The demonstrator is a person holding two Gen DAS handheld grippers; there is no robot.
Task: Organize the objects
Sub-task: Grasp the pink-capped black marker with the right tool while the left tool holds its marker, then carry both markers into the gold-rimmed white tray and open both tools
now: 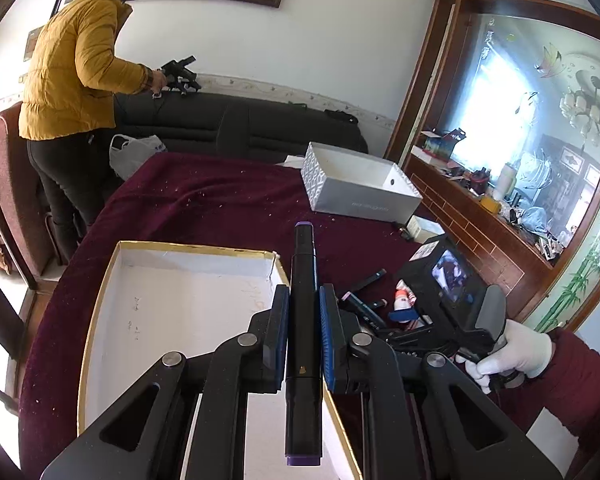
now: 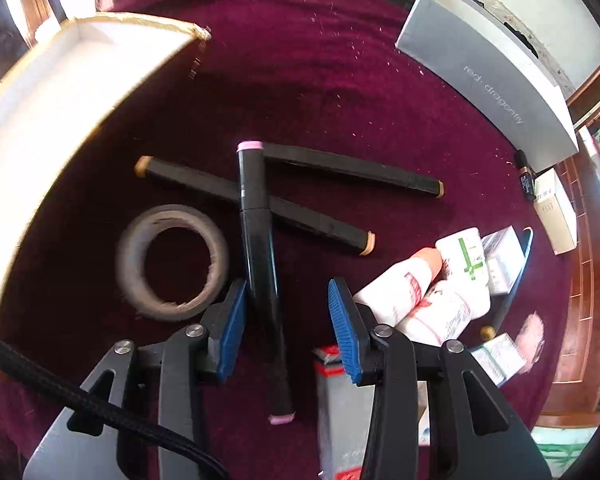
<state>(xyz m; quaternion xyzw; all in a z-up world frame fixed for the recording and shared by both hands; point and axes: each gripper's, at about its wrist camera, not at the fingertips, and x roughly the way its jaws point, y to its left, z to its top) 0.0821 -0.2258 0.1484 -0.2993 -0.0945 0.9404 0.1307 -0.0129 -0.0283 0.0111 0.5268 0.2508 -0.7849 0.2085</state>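
Over the white cardboard box (image 1: 172, 300) with its thin gold rim, the left gripper (image 1: 304, 332) squeezes a smooth black marker with purple ends (image 1: 302, 304). On the fuzzy dark red cloth (image 2: 300, 80), the right gripper (image 2: 286, 316) has its blue ribbed pads around a pink-capped marker (image 2: 258, 232), but only one pad touches it. A round tape roll (image 2: 172, 260) looks blurry.

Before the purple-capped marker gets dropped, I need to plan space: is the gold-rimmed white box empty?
Empty as far as shown: the gold-rimmed white box shows only bare white floor; its near part is hidden behind the left gripper.
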